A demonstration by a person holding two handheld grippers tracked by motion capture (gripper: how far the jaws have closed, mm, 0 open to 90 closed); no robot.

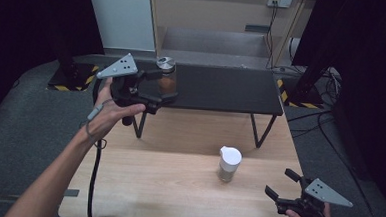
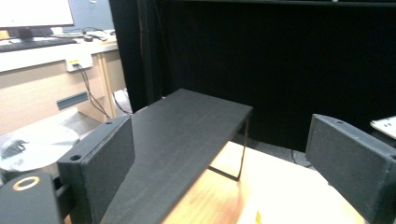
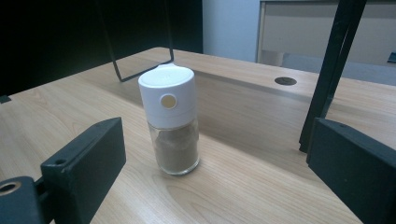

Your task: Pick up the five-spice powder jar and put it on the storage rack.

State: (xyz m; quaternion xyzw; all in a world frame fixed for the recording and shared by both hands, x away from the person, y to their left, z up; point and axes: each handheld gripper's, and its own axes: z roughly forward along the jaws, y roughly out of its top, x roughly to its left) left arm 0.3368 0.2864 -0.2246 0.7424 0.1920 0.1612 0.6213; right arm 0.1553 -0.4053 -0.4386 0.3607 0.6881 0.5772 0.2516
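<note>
1. The left gripper (image 1: 168,93) is seen in the high view at the left end of the black shelf (image 1: 222,90), beside a silver-lidded jar (image 1: 167,75) of brown contents standing upright on that shelf. In the left gripper view the jaws stand wide apart with nothing between them.
2. Whether the jaws flank the jar or sit just in front of it cannot be told from the high view.
3. The right gripper (image 1: 283,184) is held low at the near right of the wooden table (image 1: 152,186), jaws spread, empty.
4. A white-capped jar (image 3: 170,125) stands upright on the table, just ahead of the right gripper and centred between its jaws.
5. Judged step: one jar set on the shelf, the second not yet taken.
6. Next move, as judged: the right gripper is to be advanced level until the glass body sits between the pads, then closed below the cap.
</note>
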